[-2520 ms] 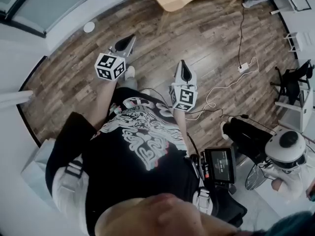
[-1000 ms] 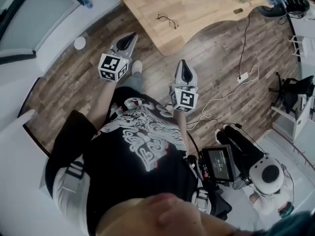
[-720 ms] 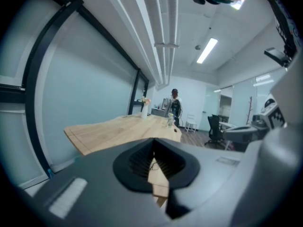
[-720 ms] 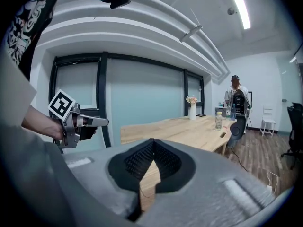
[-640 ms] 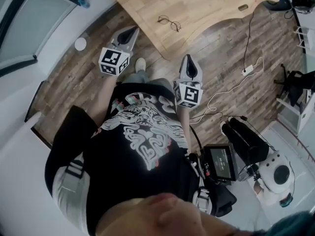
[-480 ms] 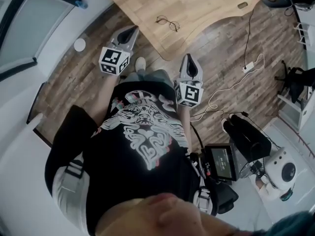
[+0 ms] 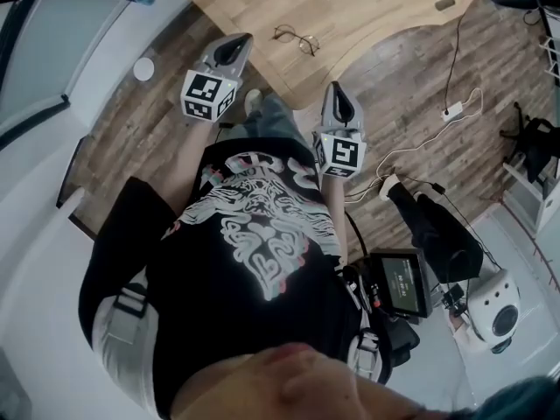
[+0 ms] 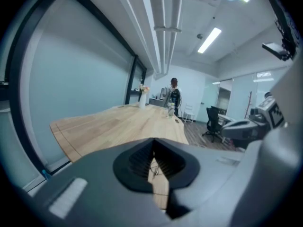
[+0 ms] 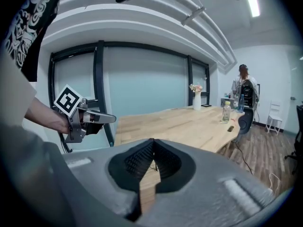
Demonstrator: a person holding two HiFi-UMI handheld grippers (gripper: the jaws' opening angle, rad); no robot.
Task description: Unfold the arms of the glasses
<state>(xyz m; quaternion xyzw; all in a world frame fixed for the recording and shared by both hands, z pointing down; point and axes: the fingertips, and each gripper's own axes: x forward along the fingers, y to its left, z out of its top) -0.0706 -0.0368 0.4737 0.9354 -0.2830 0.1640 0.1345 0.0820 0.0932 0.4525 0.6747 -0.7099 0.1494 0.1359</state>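
Head view: glasses (image 7: 295, 38) lying on desk (image 7: 367, 7) near its edge, at 12 o'clock from the person. Left gripper (image 7: 236, 45) at 9 o'clock of them, right gripper (image 7: 336, 99) at 5 o'clock, both apart from them.
Left gripper view: fingers (image 8: 140, 160) pressed together, empty.
Right gripper view: fingers (image 9: 137, 161) likewise closed on nothing; left gripper at 9 o'clock.

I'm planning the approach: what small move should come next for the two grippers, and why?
Probably advance both toward the glasses, opening the jaws en route: the left gripper and right gripper are shut, empty and short of the glasses, which lie untouched on the table.
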